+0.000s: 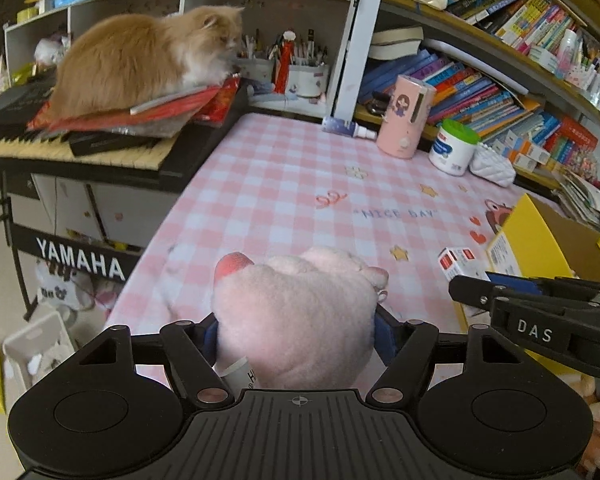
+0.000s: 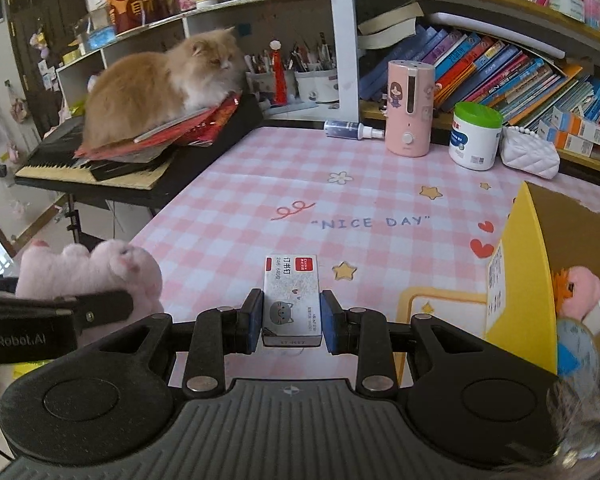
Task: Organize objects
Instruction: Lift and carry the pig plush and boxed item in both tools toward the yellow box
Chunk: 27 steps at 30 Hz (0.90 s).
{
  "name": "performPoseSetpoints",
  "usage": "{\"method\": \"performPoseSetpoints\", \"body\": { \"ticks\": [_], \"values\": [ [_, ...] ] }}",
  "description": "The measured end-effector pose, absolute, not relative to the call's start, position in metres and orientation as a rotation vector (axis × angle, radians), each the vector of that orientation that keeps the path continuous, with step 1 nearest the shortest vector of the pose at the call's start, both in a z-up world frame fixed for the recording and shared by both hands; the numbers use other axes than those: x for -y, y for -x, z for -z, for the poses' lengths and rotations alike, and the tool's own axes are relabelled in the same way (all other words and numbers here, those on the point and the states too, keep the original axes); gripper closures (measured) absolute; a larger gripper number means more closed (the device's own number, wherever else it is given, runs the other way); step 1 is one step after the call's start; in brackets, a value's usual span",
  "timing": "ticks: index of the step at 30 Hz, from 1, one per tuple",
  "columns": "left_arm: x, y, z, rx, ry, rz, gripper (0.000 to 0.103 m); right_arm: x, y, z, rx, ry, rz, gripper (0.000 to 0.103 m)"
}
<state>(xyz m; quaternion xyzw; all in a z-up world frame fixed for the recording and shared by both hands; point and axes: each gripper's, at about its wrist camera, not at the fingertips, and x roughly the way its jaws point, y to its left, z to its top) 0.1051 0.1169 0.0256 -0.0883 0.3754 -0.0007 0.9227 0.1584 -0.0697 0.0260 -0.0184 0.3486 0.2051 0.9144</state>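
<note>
My left gripper (image 1: 296, 338) is shut on a pink plush toy (image 1: 296, 316), held above the pink checked tablecloth (image 1: 300, 184); the toy also shows in the right wrist view (image 2: 100, 276). My right gripper (image 2: 292, 320) has its blue pads on both sides of a small white staple box (image 2: 292, 300) with a cat print. I cannot tell whether the box rests on the cloth or is lifted. The box also shows in the left wrist view (image 1: 460, 262). A yellow cardboard box (image 2: 540, 264) stands at the right, holding another pink plush (image 2: 584, 292) and other items.
An orange cat (image 2: 160, 84) sits on red books on a Yamaha keyboard (image 1: 80, 152) at the left. A pink humidifier (image 2: 410, 108), a green-lidded white jar (image 2: 476, 136), a spray bottle (image 2: 348, 130) and a white quilted pouch (image 2: 530, 156) stand at the back. Bookshelves (image 2: 500, 72) fill the right.
</note>
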Motion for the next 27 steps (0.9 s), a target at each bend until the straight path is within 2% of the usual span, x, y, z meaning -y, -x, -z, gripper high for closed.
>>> {"method": "performPoseSetpoints", "body": {
  "ticks": [16, 27],
  "values": [
    [-0.120, -0.001, -0.016, -0.776, 0.238, 0.082, 0.032, 0.076, -0.040, -0.015, -0.780, 0.057, -0.357, 0.075],
    [-0.101, 0.032, -0.015, -0.785, 0.208, 0.200, 0.032, 0.103, 0.031, -0.006, -0.818, 0.004, -0.240, 0.075]
  ]
}}
